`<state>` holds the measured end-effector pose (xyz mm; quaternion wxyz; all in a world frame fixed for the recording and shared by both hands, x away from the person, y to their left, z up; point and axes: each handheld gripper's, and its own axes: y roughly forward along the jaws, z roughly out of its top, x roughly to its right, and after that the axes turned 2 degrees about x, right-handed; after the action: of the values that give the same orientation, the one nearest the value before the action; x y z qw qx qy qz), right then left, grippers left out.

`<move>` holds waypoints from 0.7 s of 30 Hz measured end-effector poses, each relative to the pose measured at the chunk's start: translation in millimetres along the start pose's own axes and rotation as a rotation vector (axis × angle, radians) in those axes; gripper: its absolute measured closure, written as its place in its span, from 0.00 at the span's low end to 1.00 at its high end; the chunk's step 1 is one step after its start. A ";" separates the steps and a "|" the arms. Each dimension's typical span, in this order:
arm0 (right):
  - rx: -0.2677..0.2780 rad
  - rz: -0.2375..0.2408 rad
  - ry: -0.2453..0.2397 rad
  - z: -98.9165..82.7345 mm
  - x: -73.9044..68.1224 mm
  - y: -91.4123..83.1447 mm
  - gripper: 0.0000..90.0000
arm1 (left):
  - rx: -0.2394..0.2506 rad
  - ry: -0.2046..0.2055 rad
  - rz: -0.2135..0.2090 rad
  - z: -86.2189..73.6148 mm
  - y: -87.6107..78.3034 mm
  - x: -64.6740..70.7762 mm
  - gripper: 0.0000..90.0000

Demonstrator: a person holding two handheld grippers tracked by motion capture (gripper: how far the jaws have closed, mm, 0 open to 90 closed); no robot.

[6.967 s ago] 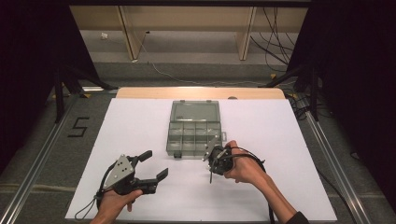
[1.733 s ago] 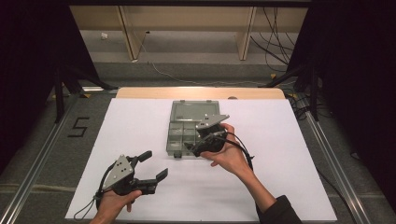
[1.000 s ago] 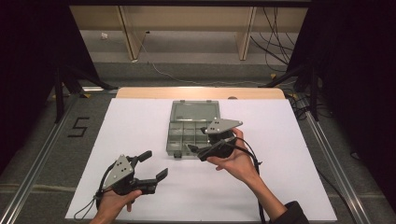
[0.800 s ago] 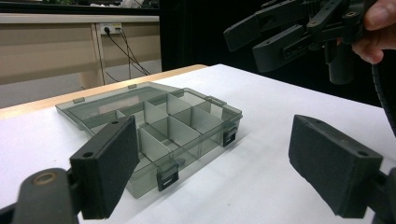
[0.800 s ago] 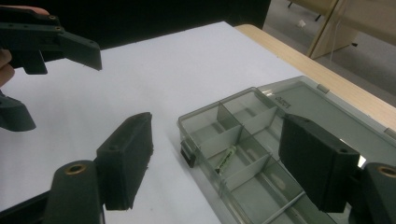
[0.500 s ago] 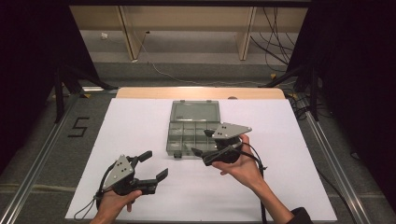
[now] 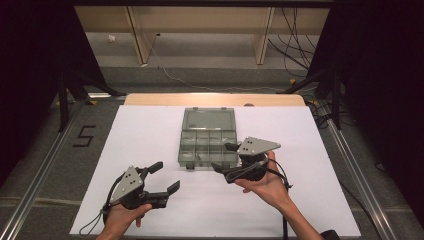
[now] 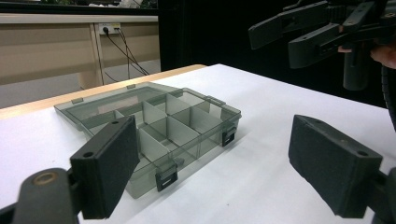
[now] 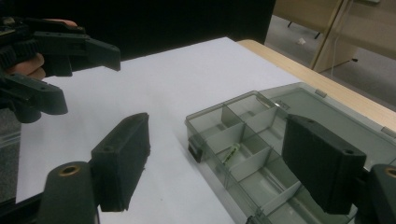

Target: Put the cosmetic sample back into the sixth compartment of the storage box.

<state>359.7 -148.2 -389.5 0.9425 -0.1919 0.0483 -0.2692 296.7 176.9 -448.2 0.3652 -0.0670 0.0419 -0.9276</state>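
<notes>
Fingers of both handheld grippers stand wide apart, holding nothing. On the white tabletop (image 7: 310, 130) the left gripper (image 7: 162, 176) hovers near the front edge, while the right gripper (image 7: 226, 158) hangs just beside the front right corner of a smoky translucent plastic compartment box (image 7: 207, 142). That box lies mid-table, its hinged lid folded flat behind it, thin dividers forming small cells. One small pale green item (image 9: 230, 153) rests in a cell; what it is cannot be told. Judging by its look, the box is light, rigid and slick, likely to slide; its rim or dark front latches (image 8: 166, 178) seem best to grasp. A dark "5" (image 7: 83, 135) is marked on the floor left of the table.
</notes>
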 end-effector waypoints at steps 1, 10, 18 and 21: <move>0.000 0.000 0.000 0.0 0.0 0.0 0.27 | 0.000 0.000 0.000 0.0 0.0 0.0 0.18; 0.026 -0.024 0.021 -7.3 2.4 -11.0 0.21 | 0.000 0.000 -0.002 0.0 0.1 0.7 0.18; 0.062 -0.057 0.028 -13.6 5.8 -20.9 0.21 | 0.000 0.002 -0.001 0.0 0.0 0.3 0.18; 0.076 -0.058 0.034 -16.6 5.6 -23.6 0.21 | 0.000 0.002 -0.001 0.1 0.0 0.4 0.18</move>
<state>349.7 -175.2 -395.6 0.9400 -0.1528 0.0484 -0.3013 296.5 176.6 -448.1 0.3649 -0.0659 0.0421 -0.9278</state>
